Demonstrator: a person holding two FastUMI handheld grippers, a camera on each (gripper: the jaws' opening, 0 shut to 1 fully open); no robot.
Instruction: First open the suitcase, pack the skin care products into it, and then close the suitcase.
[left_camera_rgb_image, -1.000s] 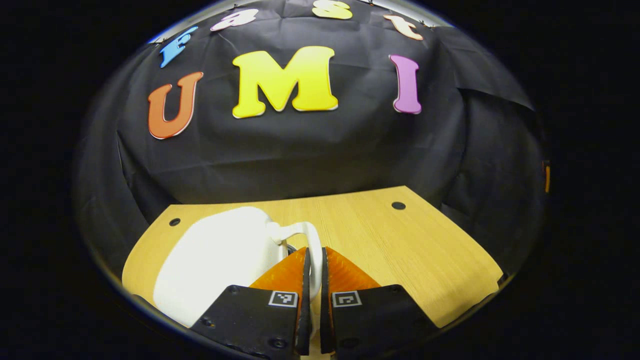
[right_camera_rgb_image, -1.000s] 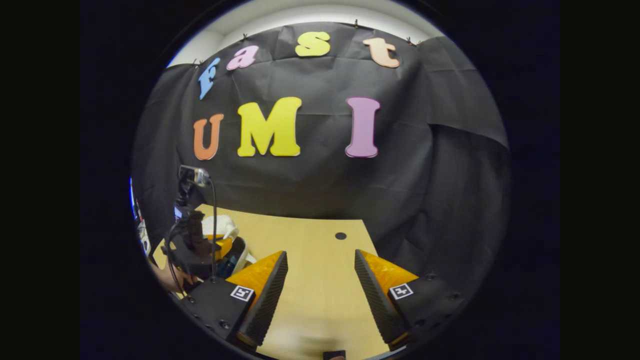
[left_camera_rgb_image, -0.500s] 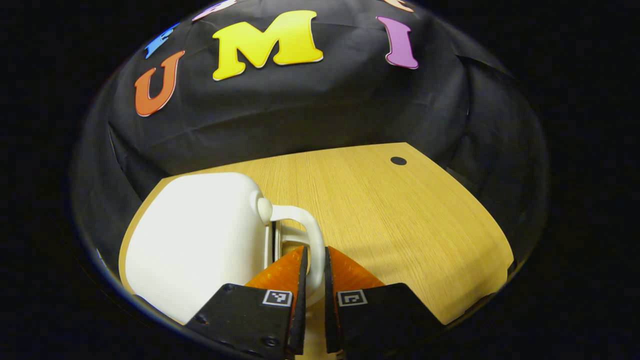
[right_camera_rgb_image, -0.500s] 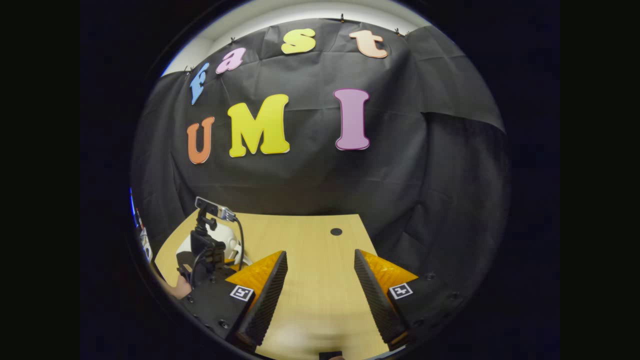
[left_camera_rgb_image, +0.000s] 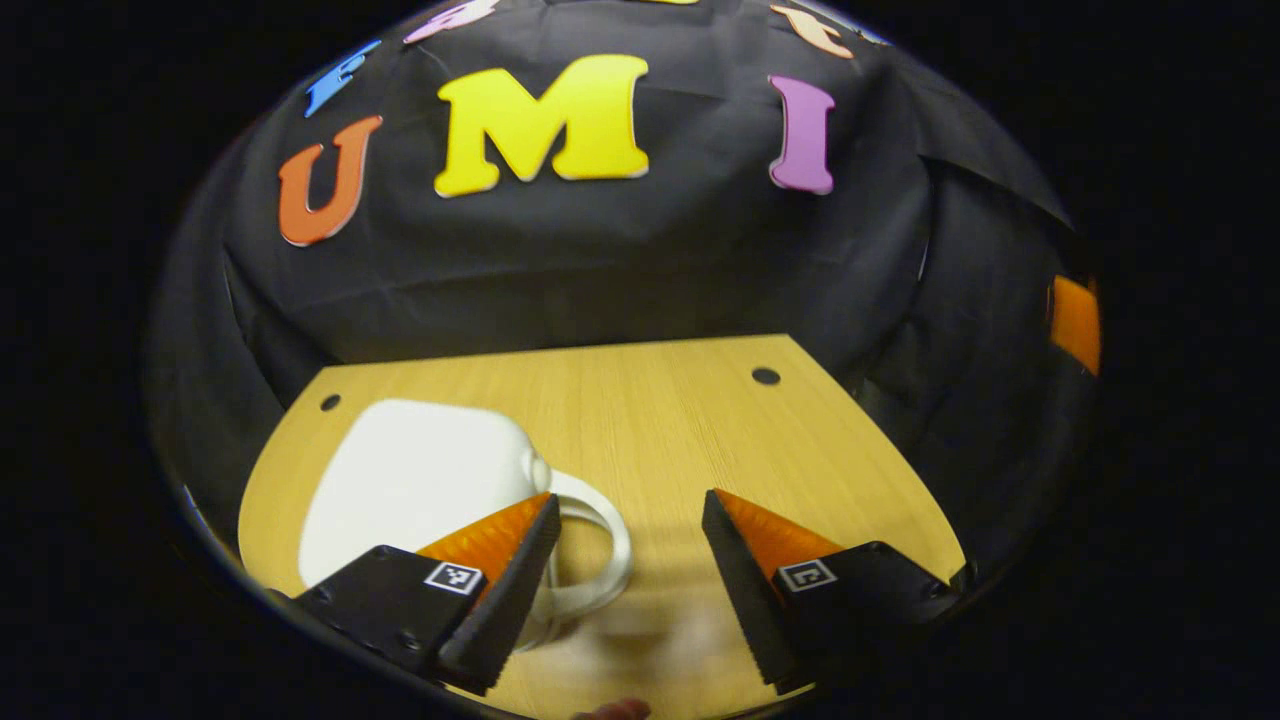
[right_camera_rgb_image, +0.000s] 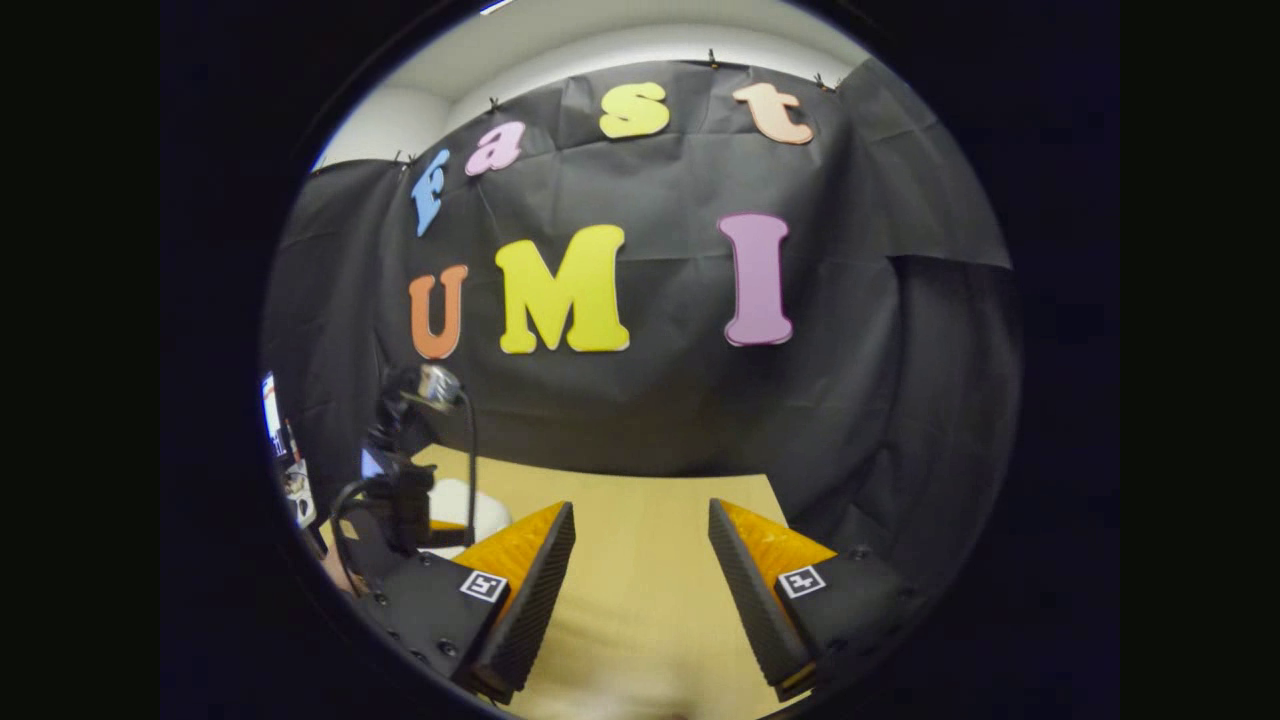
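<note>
A small white suitcase lies shut on the left part of the wooden table. Its looped white handle points toward me. My left gripper is open just above the table; the handle curves beside its left finger and nothing is pinched between the two. In the right gripper view, my right gripper is open over bare table, holding nothing. The left gripper with its camera stalk stands off to its left, in front of the suitcase.
The table ends at the booth's black cloth wall behind and to the right. Two small dark holes mark its far corners. A fingertip peeks in at the bottom edge.
My left gripper was shut on the suitcase handle; it has let go, opened wide and drawn back a little. The right gripper stayed open and tilted slightly upward.
</note>
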